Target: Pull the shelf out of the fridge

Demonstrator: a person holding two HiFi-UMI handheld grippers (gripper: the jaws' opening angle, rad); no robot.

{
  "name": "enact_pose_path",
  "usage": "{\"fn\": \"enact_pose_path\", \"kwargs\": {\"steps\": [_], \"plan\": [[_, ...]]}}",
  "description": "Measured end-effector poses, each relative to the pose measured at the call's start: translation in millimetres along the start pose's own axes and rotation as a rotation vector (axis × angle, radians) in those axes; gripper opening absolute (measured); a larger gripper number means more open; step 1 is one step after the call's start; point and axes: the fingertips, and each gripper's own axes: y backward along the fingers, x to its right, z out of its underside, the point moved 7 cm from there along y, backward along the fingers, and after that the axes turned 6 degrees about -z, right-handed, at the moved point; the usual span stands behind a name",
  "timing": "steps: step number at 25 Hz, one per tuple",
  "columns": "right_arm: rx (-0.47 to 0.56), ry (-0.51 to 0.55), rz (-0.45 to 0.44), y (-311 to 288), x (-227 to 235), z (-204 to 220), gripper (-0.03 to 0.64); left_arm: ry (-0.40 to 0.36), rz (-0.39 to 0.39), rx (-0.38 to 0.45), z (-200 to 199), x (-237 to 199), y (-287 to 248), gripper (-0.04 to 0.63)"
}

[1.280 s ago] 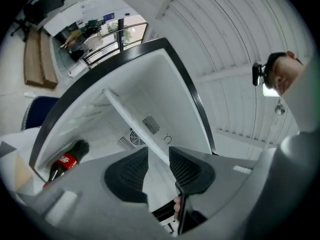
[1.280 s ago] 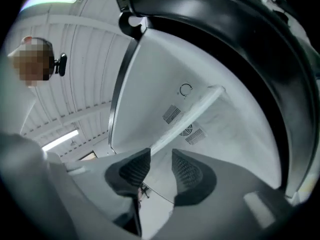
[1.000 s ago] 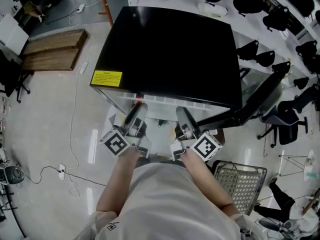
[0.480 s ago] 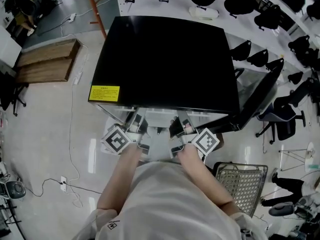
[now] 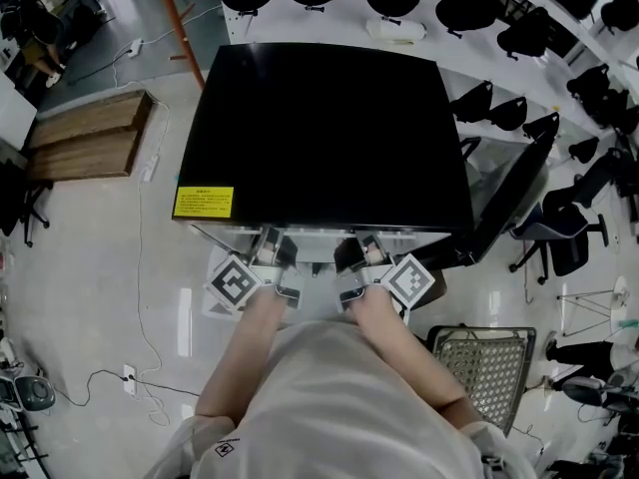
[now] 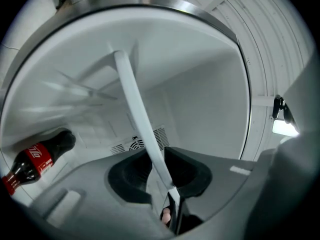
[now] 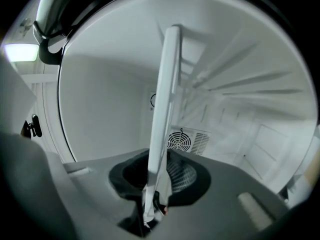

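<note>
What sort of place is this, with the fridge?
Probably a lab or test workspace, not a home kitchen: the black fridge stands on a bare glossy floor, with office chairs along white desks and cables trailing nearby.

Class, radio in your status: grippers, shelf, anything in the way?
Left gripper, right gripper: jaws closing on shelf. Not yet pulled out. Cola bottle inside, apart from jaws.

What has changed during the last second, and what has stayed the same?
Both grippers went forward into the fridge. The left gripper and right gripper now have the shelf edge between their fingers, which are closing on it. The fridge, its open door and the wire rack on the floor stayed as they were.
</note>
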Motion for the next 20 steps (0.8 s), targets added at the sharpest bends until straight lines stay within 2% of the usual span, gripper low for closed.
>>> {"fn": "enact_pose_path", "kwargs": {"steps": [2,6,12,20], "plan": [[0.007,-0.021,-0.010,-1.2,0.0,-0.4,0.050,0.021,0.022,0.007,0.3,1.6,-2.1,0.065],[0.024,-0.093,-0.024,-1.1,0.1,1.1,0.049,0.087,0.020,0.012,2.5,3.5,-2.3,0.060],[0.017,-0.121,-0.028,7.3,3.4,0.6,0.044,0.089,0.036,-0.012,3.1,4.4,-0.2,0.052],[0.000,-0.122,-0.010,10.9,1.8,0.4,0.038,0.156,0.047,-0.005,3.7,3.6,1.6,0.049]]}}
